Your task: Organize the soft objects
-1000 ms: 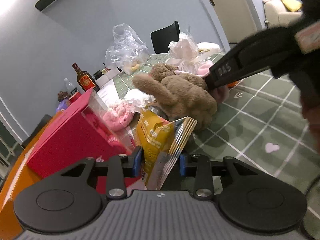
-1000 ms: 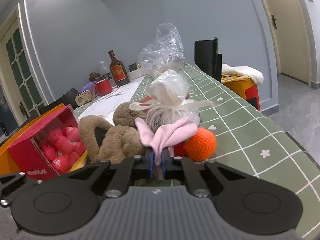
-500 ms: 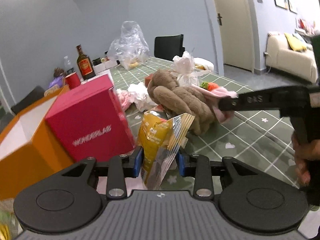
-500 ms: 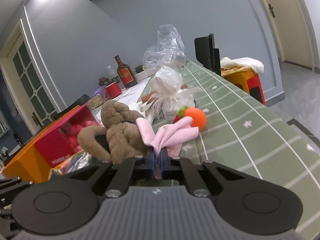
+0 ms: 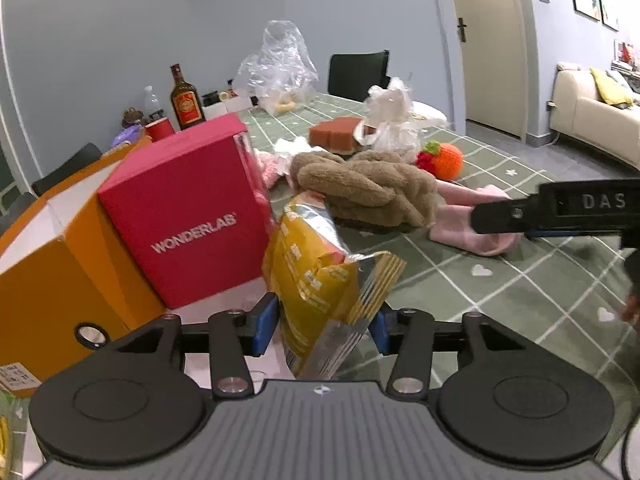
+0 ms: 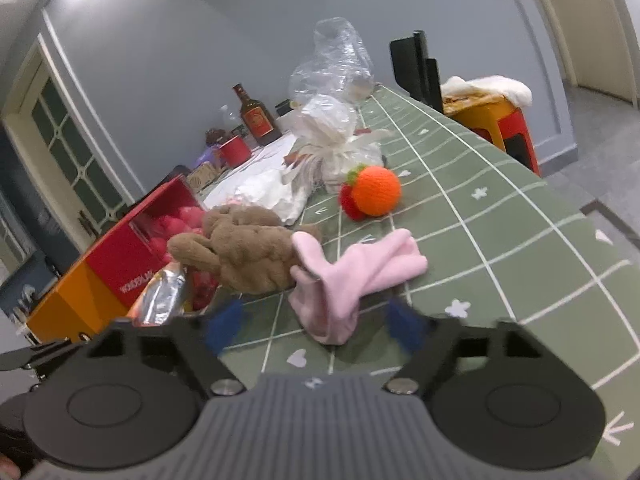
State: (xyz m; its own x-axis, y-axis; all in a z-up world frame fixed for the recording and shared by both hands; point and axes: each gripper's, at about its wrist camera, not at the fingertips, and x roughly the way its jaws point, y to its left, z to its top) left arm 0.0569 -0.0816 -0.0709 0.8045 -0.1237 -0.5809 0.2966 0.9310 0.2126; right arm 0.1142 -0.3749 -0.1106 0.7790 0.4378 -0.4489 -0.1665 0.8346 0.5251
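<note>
jaws of the right gripper (image 6: 316,330) just sprang wide, dropping the pink fleece cloth (image 6: 352,280); the left gripper (image 5: 322,326), just loosened, barely brackets the yellow foil snack bag (image 5: 320,276) — back off toward six o'clock without snagging.

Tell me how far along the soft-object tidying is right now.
Done: the pink cloth lies on the table beside the brown plush. In hand: nothing gripped; the right tongs have just been opening, the cloth loose between them, and the left tongs have just been opening around the yellow snack bag. Left: the orange knitted ball sits apart, likely to be gathered next.
</note>
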